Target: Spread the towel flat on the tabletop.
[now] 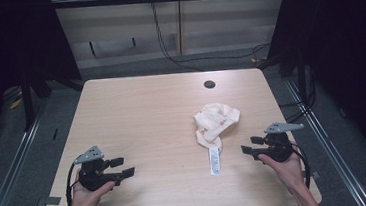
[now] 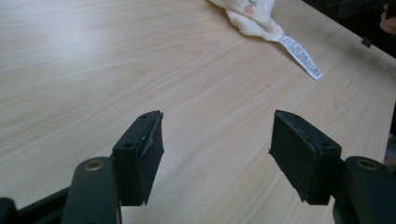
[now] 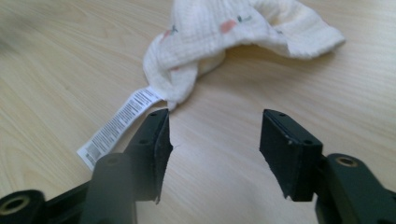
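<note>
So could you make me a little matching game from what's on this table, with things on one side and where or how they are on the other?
Things:
1. cloth
2. label
3. left tool
4. hole

Descriptions:
A. jaws apart with nothing between them, above the near left part of the table
B. white printed strip lying flat, running toward the person
C. dark and round, set in the table near its far edge
D. cream, crumpled in a heap, right of centre

Pairs: 1-D, 2-B, 3-A, 4-C

cloth [image 1: 216,124] on table [image 1: 136,112] right-centre, label [image 1: 214,161] at its near end, btw both grippers
</note>
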`<move>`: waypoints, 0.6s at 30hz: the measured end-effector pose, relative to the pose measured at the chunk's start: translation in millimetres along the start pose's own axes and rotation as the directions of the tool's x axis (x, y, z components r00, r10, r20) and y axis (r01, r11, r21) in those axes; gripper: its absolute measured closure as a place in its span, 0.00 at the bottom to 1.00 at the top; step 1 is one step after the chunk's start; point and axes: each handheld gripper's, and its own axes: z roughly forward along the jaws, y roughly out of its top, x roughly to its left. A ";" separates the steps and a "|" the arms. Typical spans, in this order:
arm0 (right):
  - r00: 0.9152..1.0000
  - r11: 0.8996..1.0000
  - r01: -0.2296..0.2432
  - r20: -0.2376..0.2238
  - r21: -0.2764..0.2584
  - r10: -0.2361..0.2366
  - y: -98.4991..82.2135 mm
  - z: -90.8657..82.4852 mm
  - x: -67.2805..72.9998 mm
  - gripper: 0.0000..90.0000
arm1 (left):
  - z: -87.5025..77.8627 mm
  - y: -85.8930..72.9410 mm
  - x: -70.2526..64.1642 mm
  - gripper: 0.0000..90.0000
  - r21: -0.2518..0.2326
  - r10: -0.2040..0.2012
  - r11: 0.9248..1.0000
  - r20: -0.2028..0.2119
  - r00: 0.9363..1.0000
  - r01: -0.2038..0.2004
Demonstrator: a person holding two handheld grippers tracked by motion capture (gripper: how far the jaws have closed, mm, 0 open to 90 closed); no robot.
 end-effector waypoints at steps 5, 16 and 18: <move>0.997 1.000 0.006 -0.071 -0.026 -0.008 13.1 -0.7 5.9 0.51 | 2.8 -0.6 -2.1 0.42 0.027 0.017 0.999 0.015 1.000 -0.017; 0.990 1.000 -0.008 -0.141 -0.022 0.005 44.6 25.7 -11.7 0.35 | 3.9 -0.4 0.3 0.38 0.028 0.004 1.000 -0.004 1.000 -0.004; 0.988 0.999 0.018 -0.151 -0.030 -0.023 53.9 34.9 -11.0 0.34 | 2.2 -0.6 -0.5 0.38 0.023 0.004 1.000 -0.007 1.000 -0.004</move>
